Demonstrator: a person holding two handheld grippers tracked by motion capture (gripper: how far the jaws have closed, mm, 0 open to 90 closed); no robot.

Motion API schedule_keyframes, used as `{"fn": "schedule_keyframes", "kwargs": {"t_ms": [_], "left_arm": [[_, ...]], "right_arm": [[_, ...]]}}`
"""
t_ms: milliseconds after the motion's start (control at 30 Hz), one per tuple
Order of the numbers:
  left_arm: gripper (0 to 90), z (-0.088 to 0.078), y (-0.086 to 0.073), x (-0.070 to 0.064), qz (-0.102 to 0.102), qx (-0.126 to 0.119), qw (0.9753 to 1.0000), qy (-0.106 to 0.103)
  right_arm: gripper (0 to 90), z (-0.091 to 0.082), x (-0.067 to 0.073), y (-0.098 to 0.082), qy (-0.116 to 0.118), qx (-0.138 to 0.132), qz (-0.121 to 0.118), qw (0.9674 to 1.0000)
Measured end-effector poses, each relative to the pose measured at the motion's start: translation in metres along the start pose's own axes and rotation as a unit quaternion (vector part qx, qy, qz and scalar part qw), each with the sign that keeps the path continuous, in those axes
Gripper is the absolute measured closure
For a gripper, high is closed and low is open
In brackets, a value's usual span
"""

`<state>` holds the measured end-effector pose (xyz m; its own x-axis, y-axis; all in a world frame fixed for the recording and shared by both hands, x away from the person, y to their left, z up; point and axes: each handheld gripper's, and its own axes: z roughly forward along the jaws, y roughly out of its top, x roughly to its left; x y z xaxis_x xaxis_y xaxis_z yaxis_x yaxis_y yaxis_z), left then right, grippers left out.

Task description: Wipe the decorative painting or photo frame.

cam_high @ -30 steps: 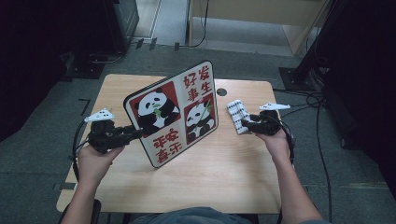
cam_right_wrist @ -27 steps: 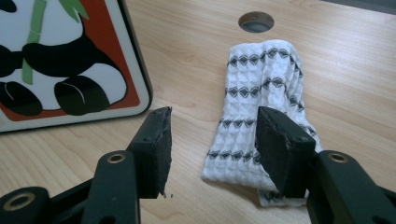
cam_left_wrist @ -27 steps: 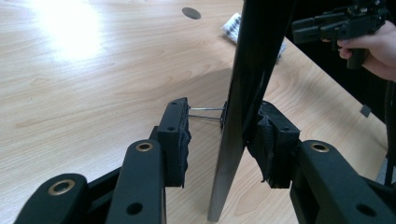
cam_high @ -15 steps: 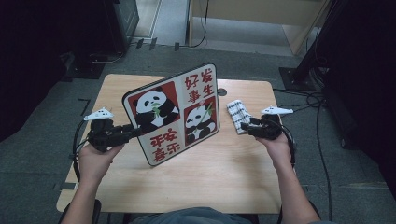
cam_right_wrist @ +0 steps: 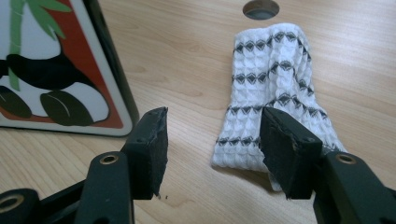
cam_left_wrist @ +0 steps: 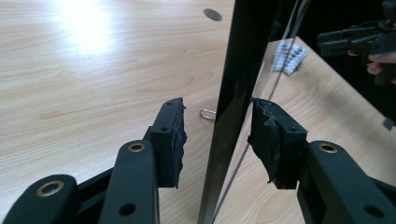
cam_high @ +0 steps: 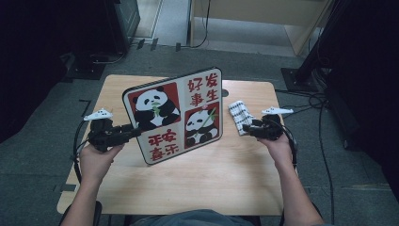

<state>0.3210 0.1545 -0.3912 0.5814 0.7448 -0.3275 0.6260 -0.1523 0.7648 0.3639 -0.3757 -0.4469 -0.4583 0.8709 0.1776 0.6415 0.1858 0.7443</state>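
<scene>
A large panda picture board [cam_high: 176,115] with red Chinese characters stands tilted on the wooden table [cam_high: 202,188]. My left gripper [cam_high: 134,130] is at its left edge. In the left gripper view the jaws straddle the board's black edge [cam_left_wrist: 233,93]: the right pad [cam_left_wrist: 275,140] touches it and the left pad [cam_left_wrist: 173,140] stands a little off, so the gripper [cam_left_wrist: 217,140] is open. A white patterned cloth [cam_high: 240,116] lies right of the board. My right gripper [cam_high: 248,130] hovers open at the cloth's near end [cam_right_wrist: 275,84], with nothing between its pads [cam_right_wrist: 212,147].
A round cable hole [cam_right_wrist: 260,8] is in the table just beyond the cloth. A small metal wire loop [cam_left_wrist: 208,114] shows behind the board near its base. Dark equipment and cables surround the table on the floor.
The right gripper has drawn slightly nearer to the person and lower by the cloth's near end. The board has turned a little. The left gripper has hardly moved.
</scene>
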Motion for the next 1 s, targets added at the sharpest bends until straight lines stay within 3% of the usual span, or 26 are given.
{"fn": "schedule_keyframes", "kwargs": {"t_ms": [333, 1000], "left_arm": [[54.4, 0.005, -0.001, 0.006, 0.003, 0.001, 0.9998, 0.021], [53.2, 0.013, -0.001, 0.018, 0.002, 0.004, 0.9995, 0.031]], "right_arm": [[43.5, 0.001, 0.001, 0.002, -0.001, -0.002, -0.006, 1.0000], [43.5, 0.002, 0.001, 0.002, -0.003, 0.002, -0.007, 1.0000]]}}
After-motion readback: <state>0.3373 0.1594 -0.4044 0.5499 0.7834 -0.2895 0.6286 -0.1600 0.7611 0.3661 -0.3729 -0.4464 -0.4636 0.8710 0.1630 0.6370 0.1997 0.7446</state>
